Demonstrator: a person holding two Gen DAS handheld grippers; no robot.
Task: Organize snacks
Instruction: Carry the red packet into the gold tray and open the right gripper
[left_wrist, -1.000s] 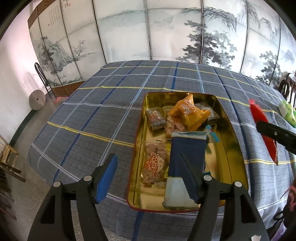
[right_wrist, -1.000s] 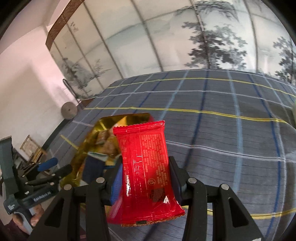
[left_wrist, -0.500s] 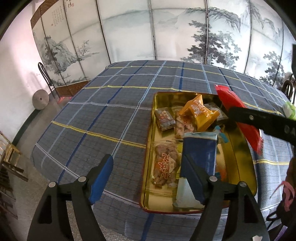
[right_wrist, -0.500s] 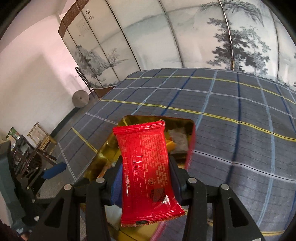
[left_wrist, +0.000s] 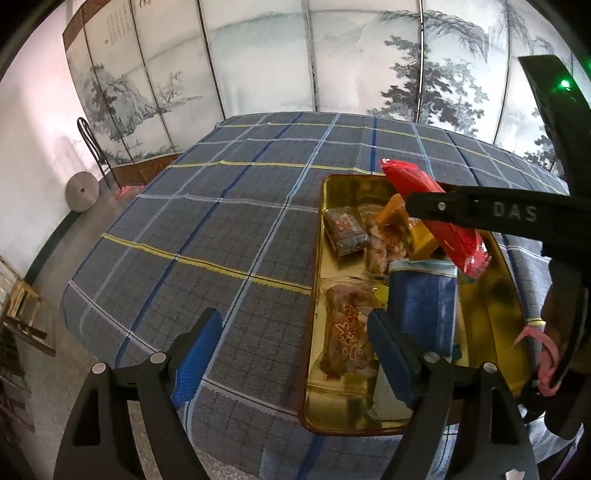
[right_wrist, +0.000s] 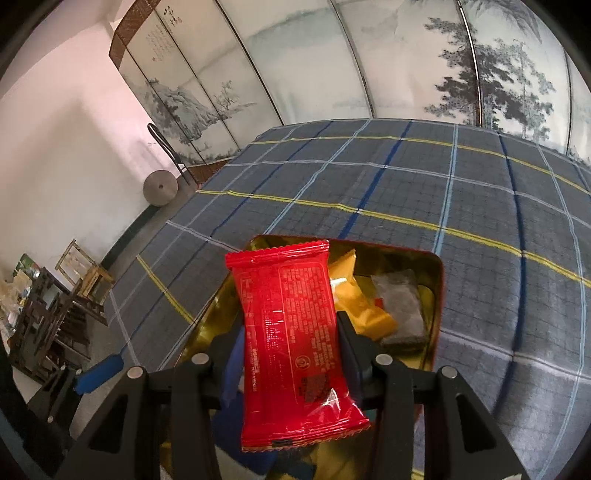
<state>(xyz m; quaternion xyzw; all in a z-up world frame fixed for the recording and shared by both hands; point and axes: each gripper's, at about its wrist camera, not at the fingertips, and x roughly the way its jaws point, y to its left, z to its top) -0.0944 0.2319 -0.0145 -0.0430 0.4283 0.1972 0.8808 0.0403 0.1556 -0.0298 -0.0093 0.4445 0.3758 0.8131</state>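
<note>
On the plaid cloth (left_wrist: 229, 221), the right gripper (right_wrist: 290, 354) clamps a red packet (right_wrist: 291, 332) hiding the tin (right_wrist: 436, 295); left gripper (left_wrist: 295, 343) released.

My left gripper (left_wrist: 295, 354) has just been opening, nothing between its jaws; my right gripper (right_wrist: 290, 363) stays clamped, angled downward.

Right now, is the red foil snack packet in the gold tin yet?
Not yet. The red foil snack packet is clamped in the right gripper, above the gold tin.
</note>
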